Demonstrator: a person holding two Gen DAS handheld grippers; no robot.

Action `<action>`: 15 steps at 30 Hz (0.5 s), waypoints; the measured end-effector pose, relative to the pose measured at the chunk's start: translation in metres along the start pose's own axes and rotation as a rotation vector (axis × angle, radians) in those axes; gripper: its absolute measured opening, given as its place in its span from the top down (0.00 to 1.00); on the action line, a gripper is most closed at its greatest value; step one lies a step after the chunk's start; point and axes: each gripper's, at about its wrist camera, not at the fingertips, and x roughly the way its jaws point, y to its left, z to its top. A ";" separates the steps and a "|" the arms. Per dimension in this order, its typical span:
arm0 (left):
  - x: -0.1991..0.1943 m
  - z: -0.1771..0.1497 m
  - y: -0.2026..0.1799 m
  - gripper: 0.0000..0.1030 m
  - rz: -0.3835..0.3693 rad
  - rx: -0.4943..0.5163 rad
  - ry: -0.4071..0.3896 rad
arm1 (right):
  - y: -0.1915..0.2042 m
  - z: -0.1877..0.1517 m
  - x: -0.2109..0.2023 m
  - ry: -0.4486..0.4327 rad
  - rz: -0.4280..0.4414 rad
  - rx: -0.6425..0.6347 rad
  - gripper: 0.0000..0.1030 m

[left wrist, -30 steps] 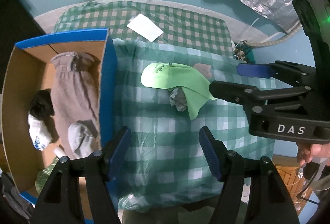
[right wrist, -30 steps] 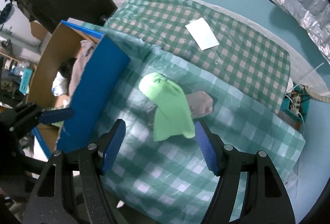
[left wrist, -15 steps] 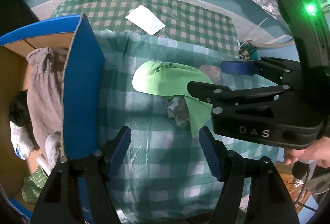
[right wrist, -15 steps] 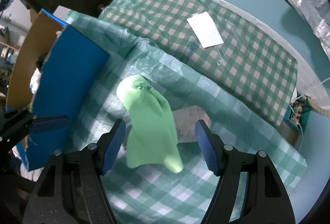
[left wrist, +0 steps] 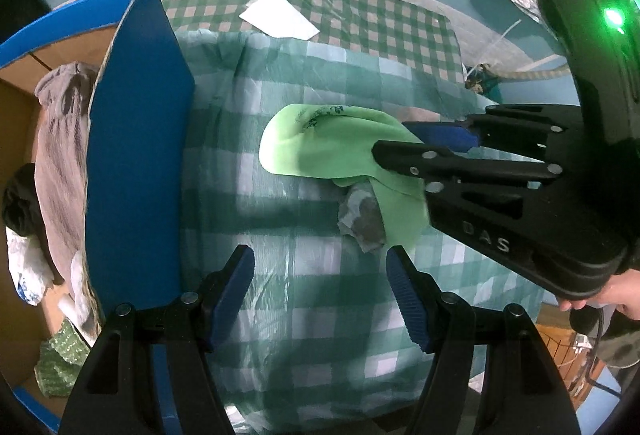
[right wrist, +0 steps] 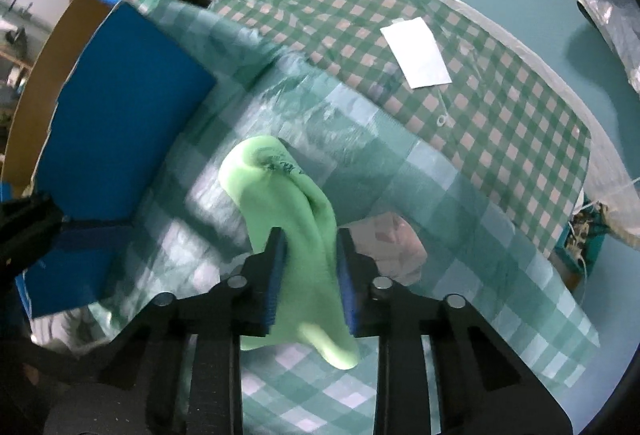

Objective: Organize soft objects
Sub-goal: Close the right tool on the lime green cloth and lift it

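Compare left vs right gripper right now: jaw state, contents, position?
The right gripper has its jaws drawn in on the green cloth; the left gripper stands wide open and holds nothing. The right gripper is at the cloth in mid-table; the left gripper hovers over bare checked tablecloth, nearer the blue box. Both have black fingers with blue pads.
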 end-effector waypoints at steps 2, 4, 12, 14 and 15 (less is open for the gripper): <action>-0.001 -0.004 -0.001 0.32 0.000 0.005 0.005 | 0.000 -0.008 -0.003 -0.003 0.010 0.001 0.85; -0.001 -0.007 0.000 0.32 -0.004 0.006 0.012 | -0.002 -0.016 -0.006 -0.002 0.034 0.025 0.87; -0.002 -0.028 -0.008 0.26 -0.014 0.043 0.024 | -0.008 -0.057 -0.018 -0.009 0.072 0.088 0.88; -0.001 -0.034 -0.012 0.26 -0.016 0.061 0.029 | -0.009 -0.067 -0.023 -0.018 0.083 0.113 0.88; 0.000 -0.036 -0.015 0.26 -0.018 0.069 0.031 | -0.009 -0.070 -0.026 -0.026 0.085 0.127 0.88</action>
